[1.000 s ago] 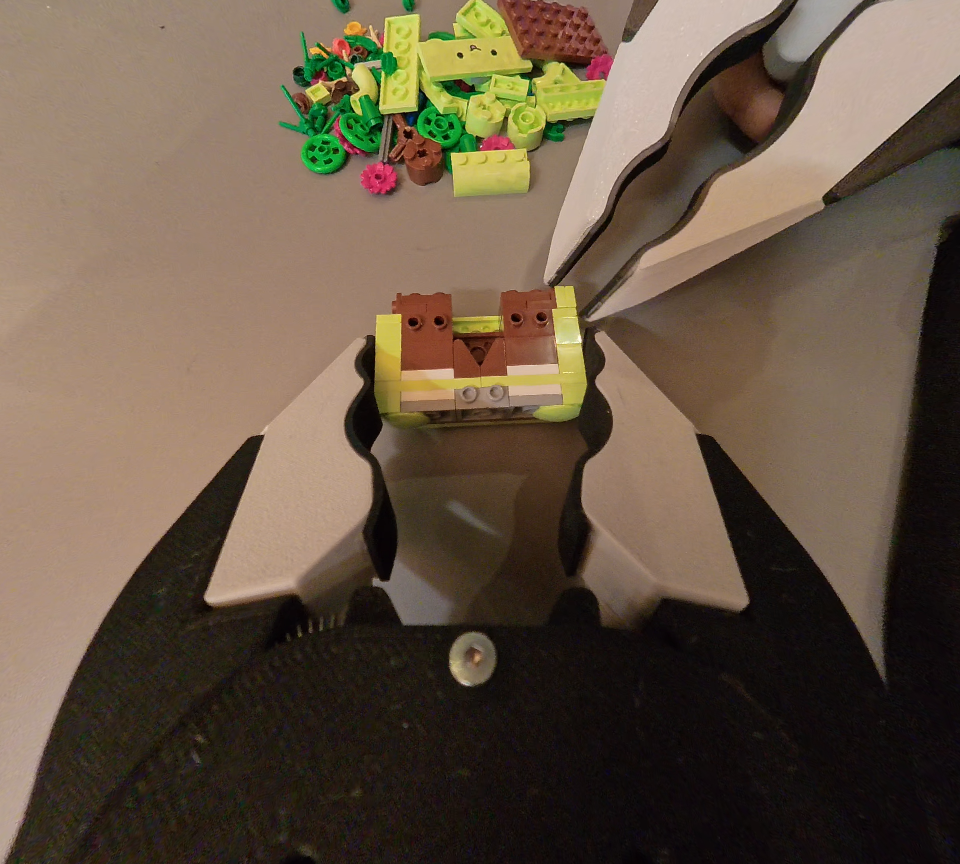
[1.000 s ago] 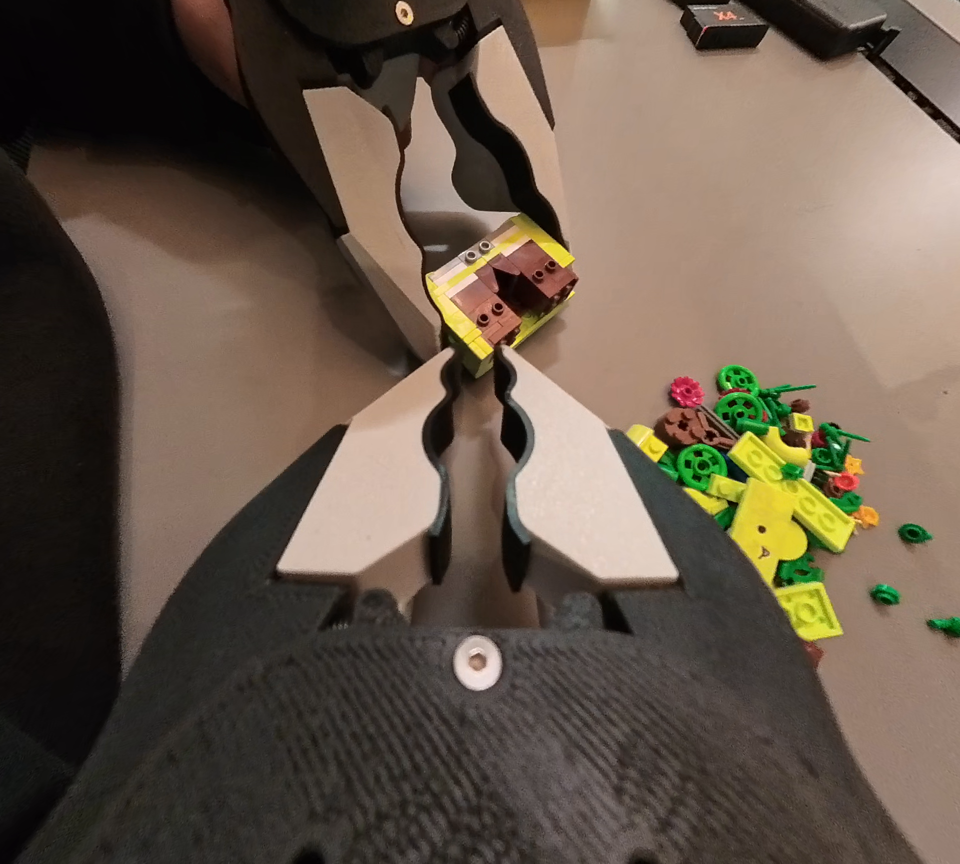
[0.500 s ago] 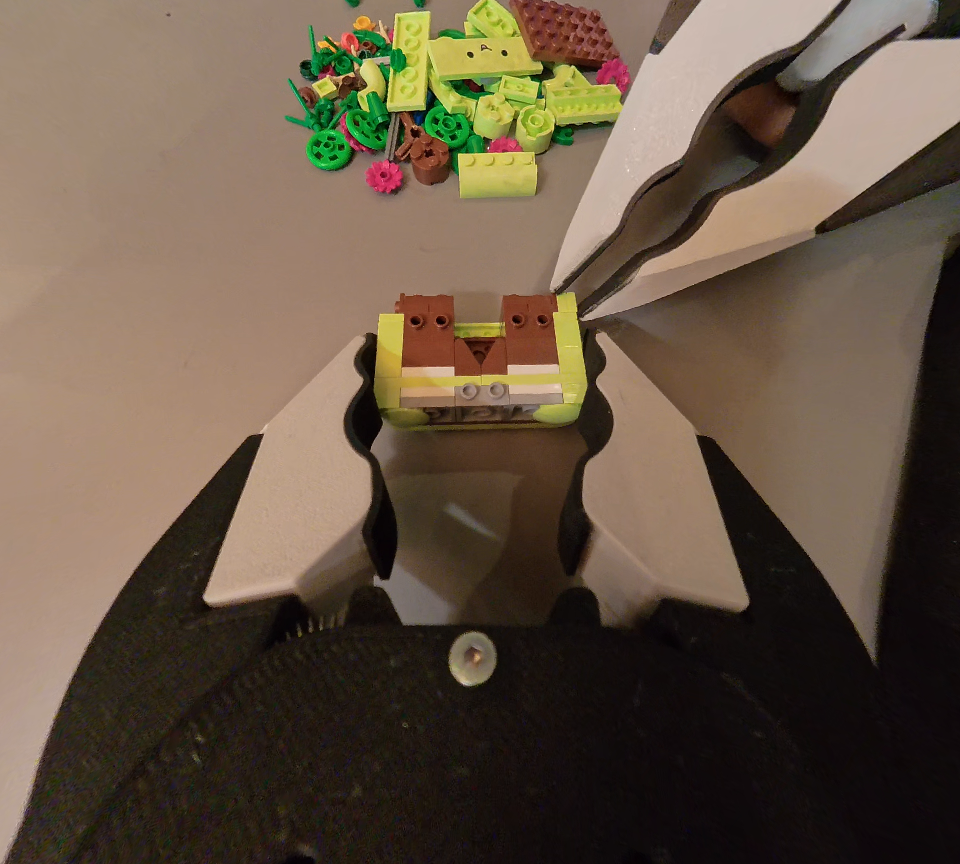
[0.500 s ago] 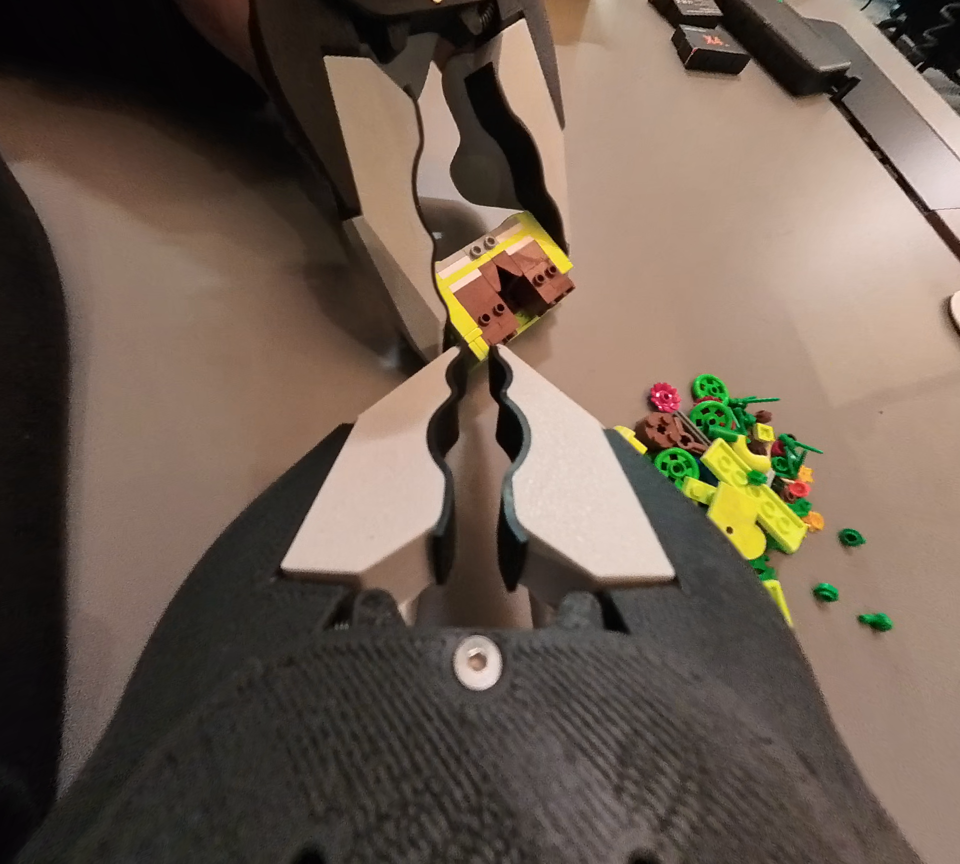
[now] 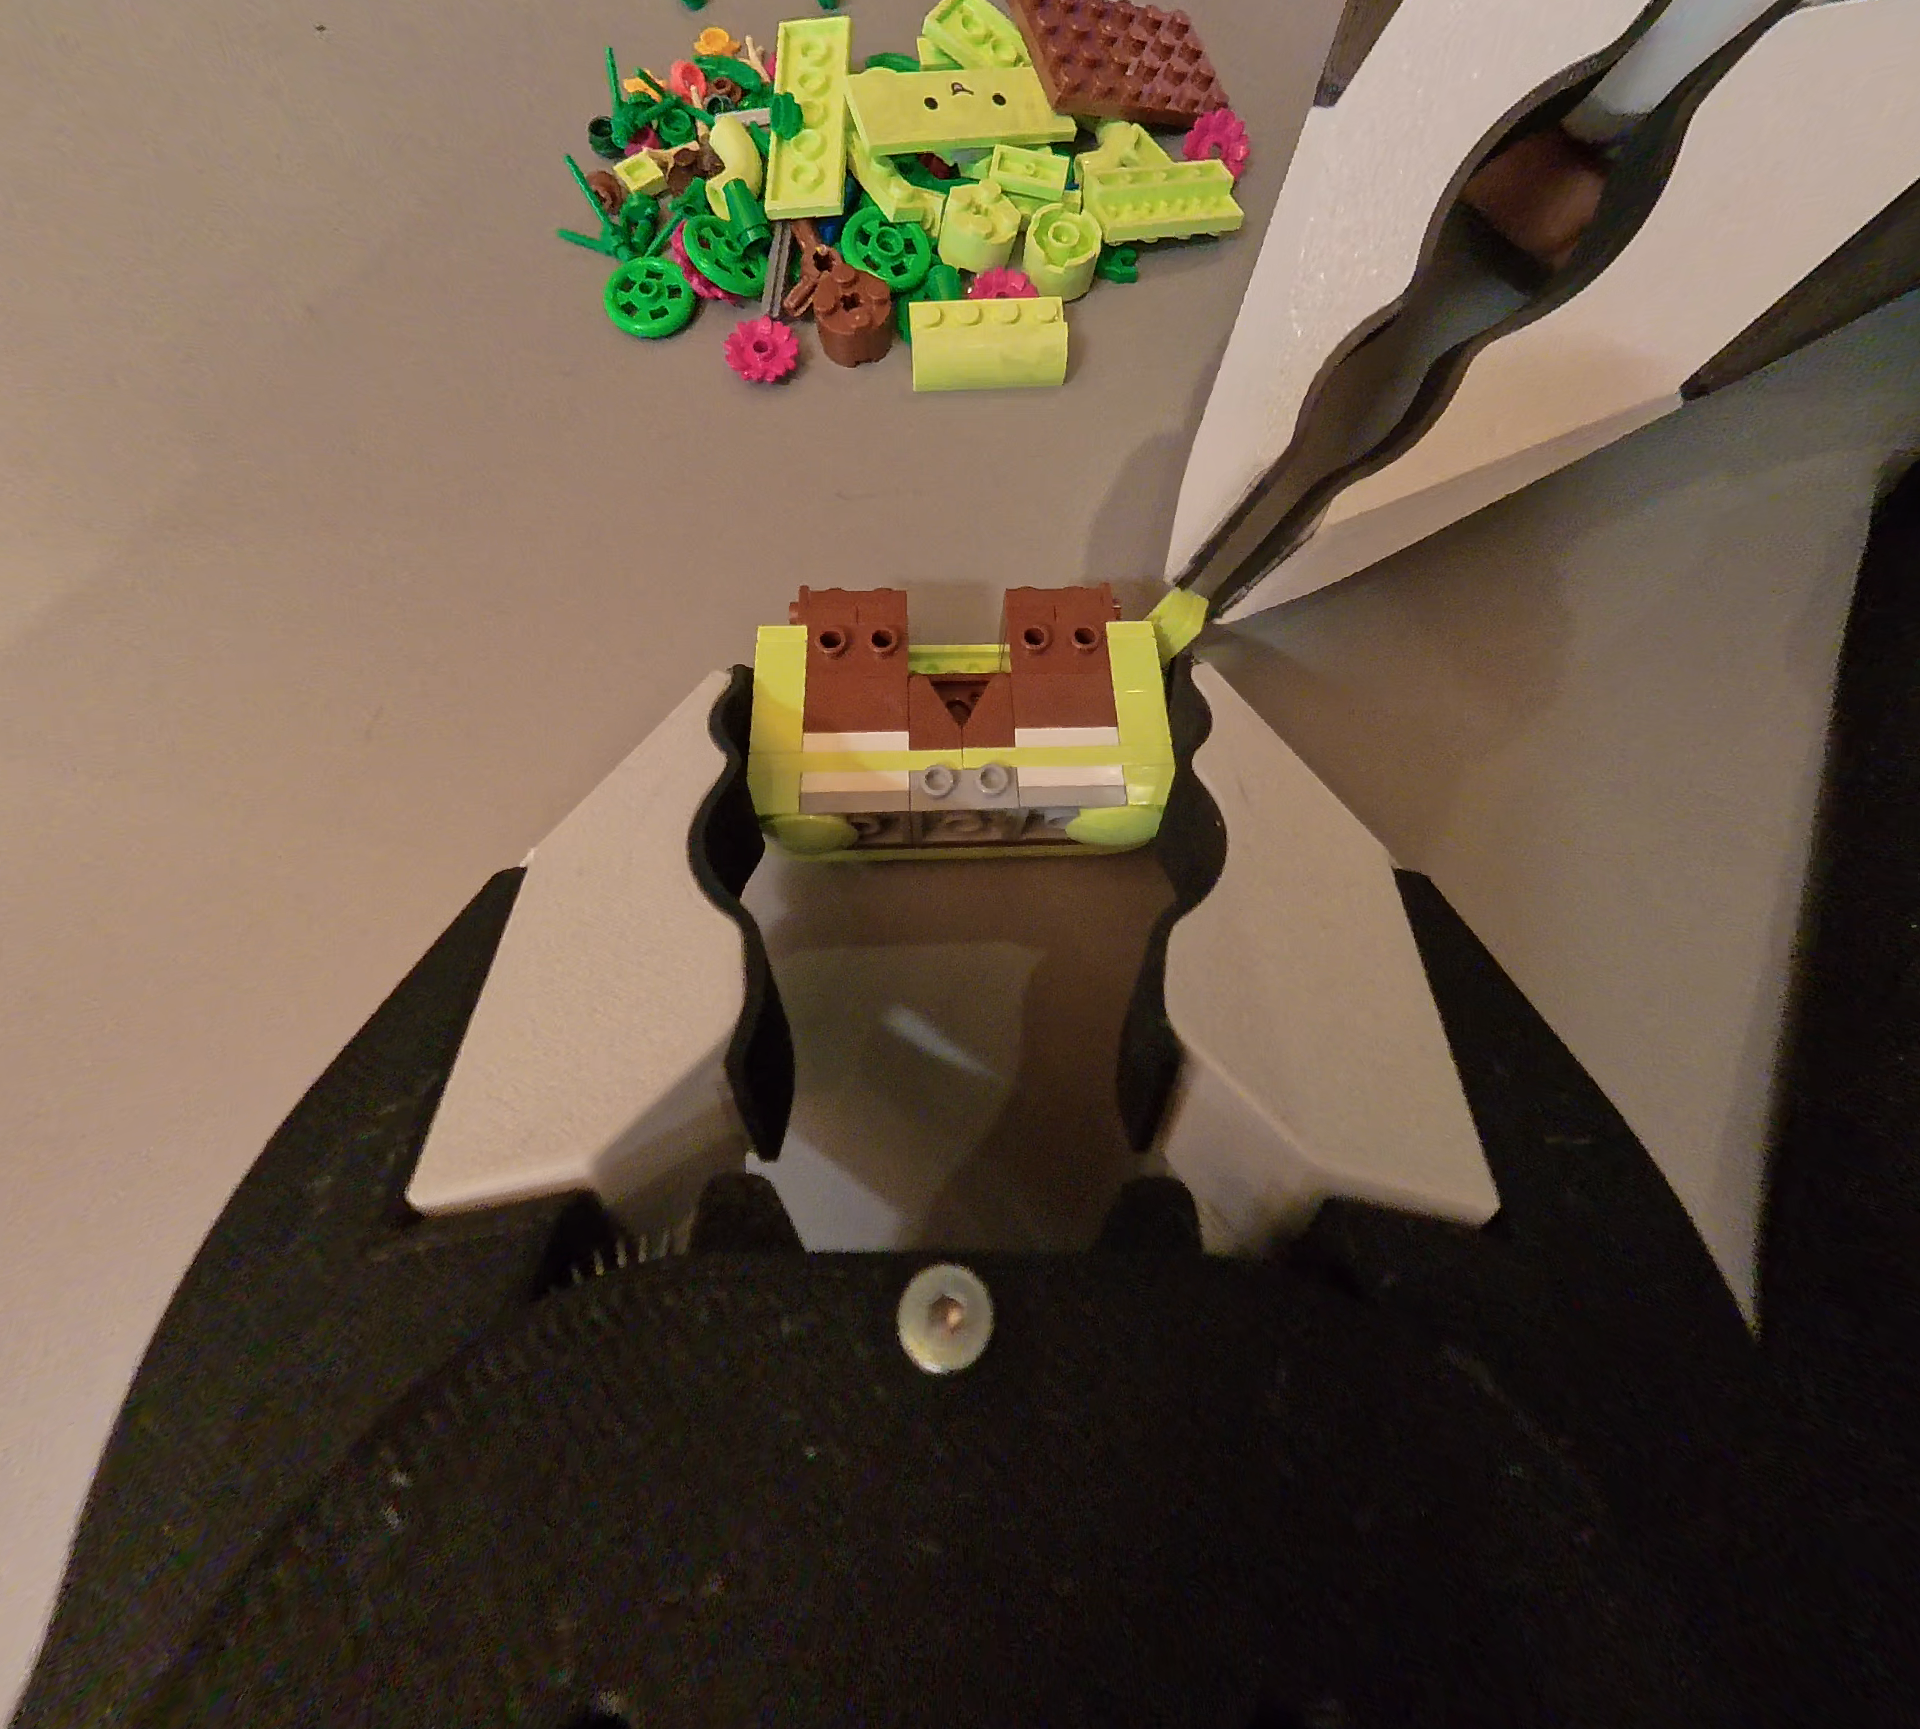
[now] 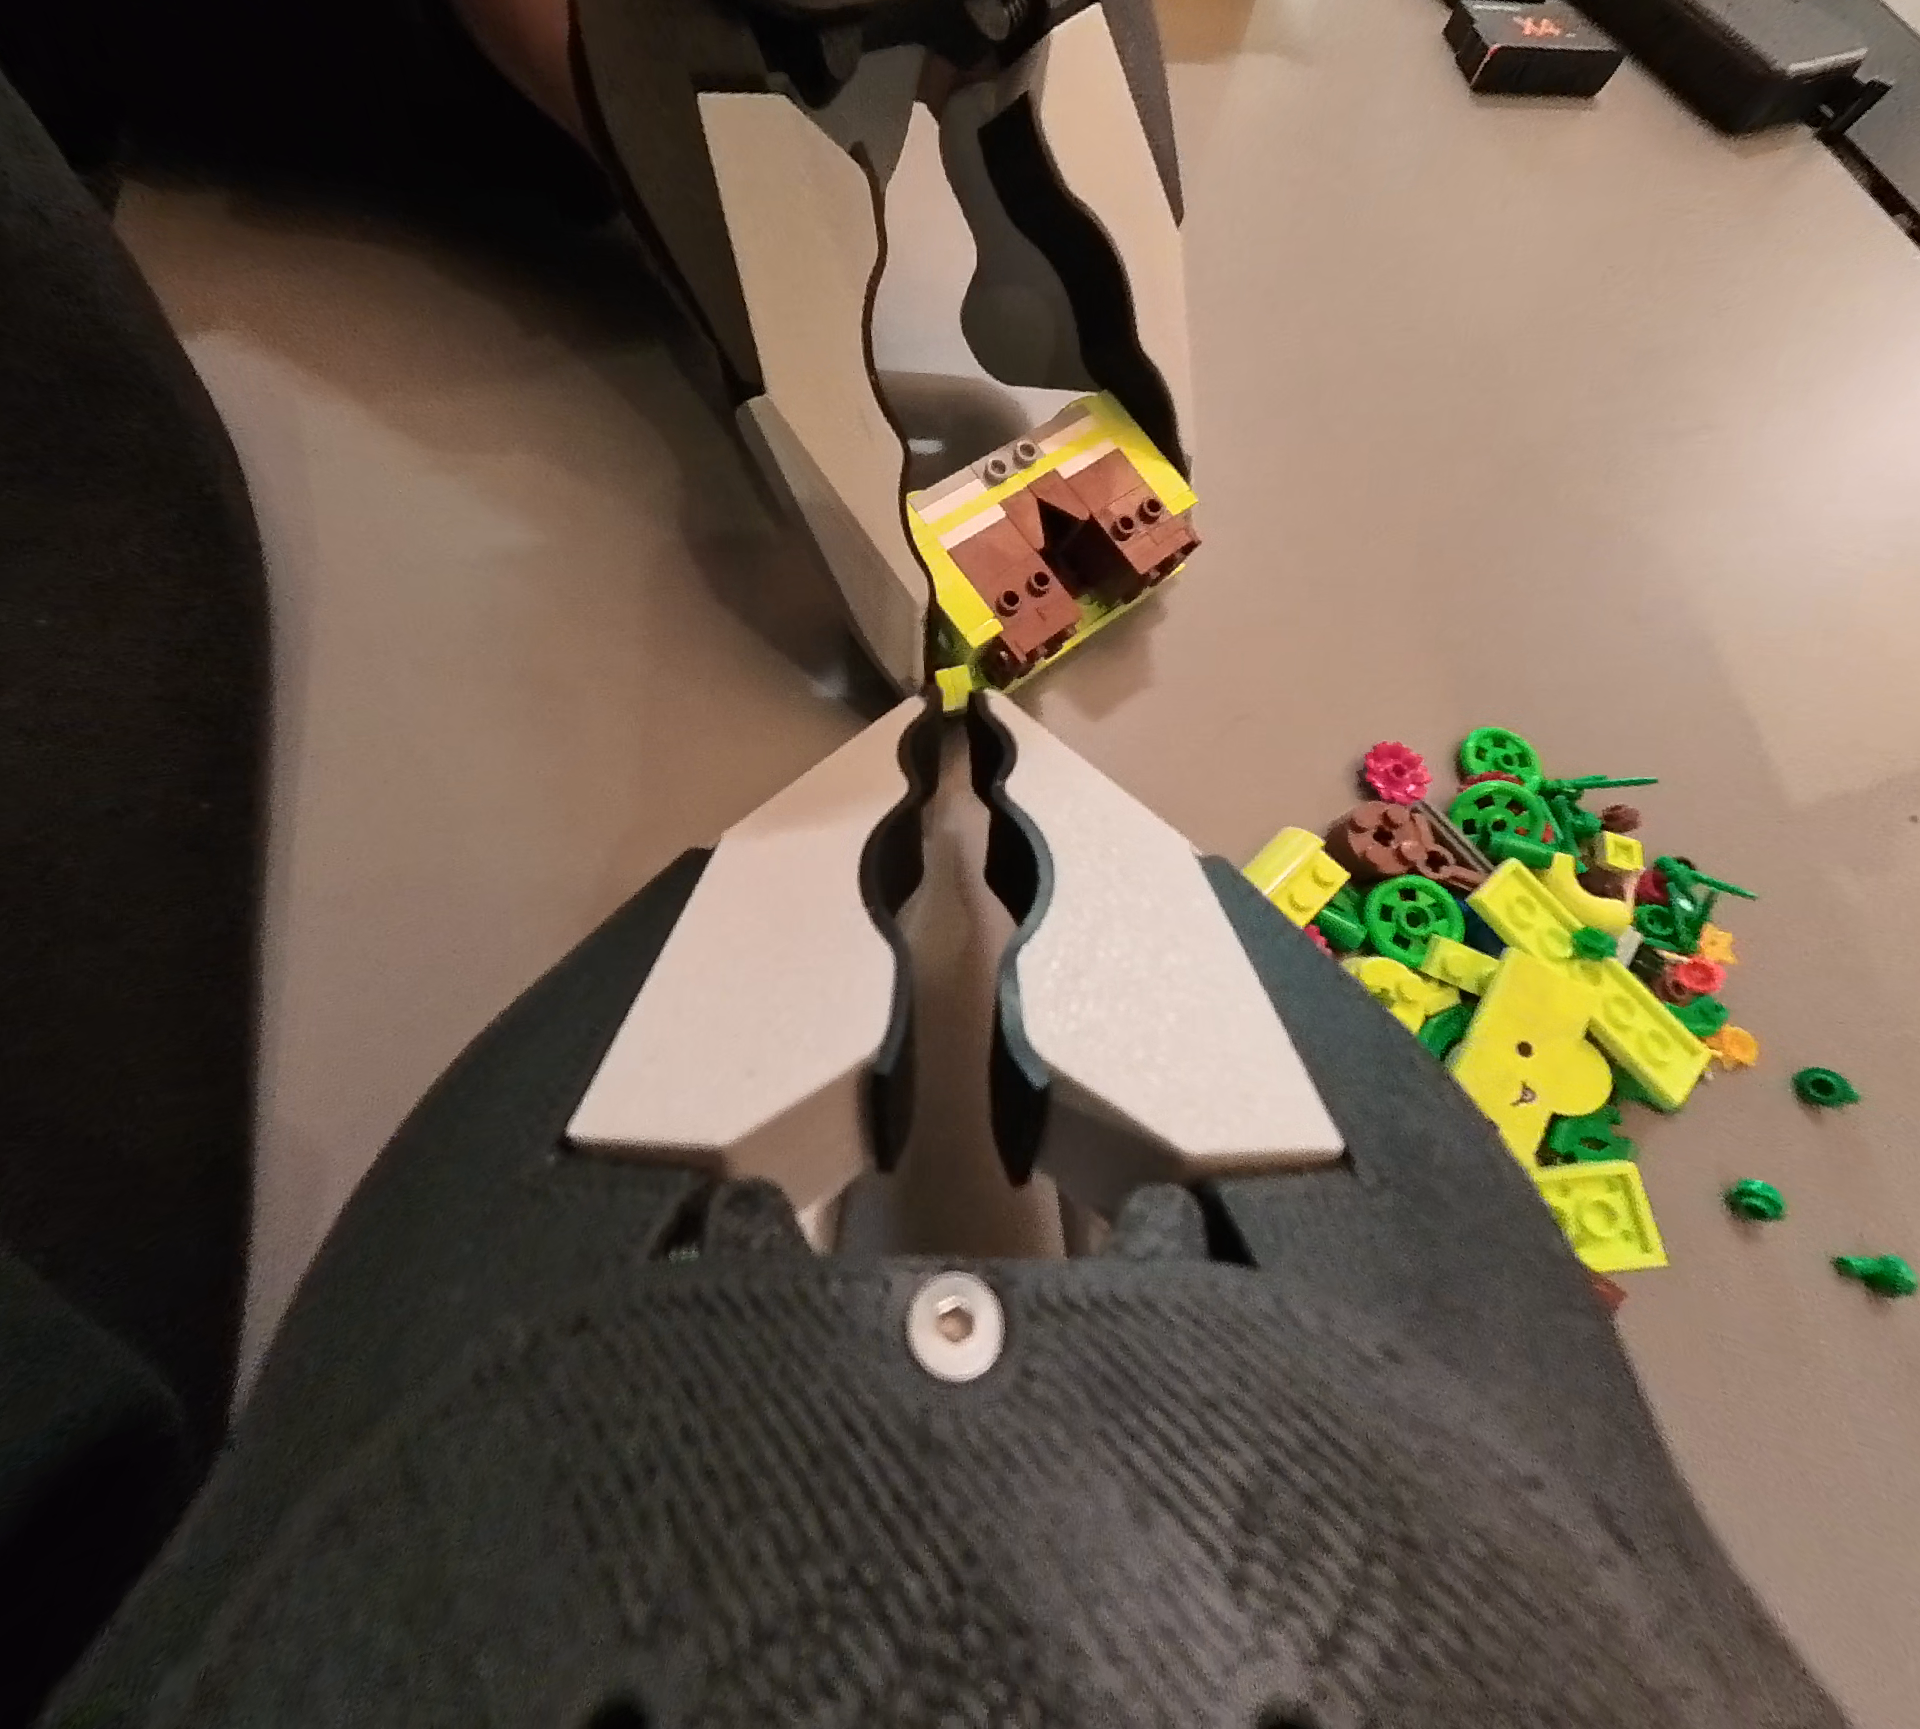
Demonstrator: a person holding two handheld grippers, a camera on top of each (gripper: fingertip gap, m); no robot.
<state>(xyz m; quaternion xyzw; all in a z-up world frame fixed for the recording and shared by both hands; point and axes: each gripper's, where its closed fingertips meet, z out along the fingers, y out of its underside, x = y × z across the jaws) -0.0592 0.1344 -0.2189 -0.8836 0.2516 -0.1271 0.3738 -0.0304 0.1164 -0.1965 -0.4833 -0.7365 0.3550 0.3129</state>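
Bricks make one small green and brown block model [image 5: 961,734], and the left tool [image 5: 961,744] squeezes it by both sides, low over the tabletop [image 5: 312,484]. A moment ago the right tool [image 6: 953,711] only touched its corner; now it pinches one tiny lime piece [image 6: 952,680], pulled loose. One pile of loose bricks [image 5: 904,173] lies farther along.

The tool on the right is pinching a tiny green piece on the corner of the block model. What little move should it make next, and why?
Probably a gentle pull straight away from the model. The right tool is shut on the small green piece, which sits tilted at the model's corner, while the left tool clamps the model from both sides, so it should stay put.
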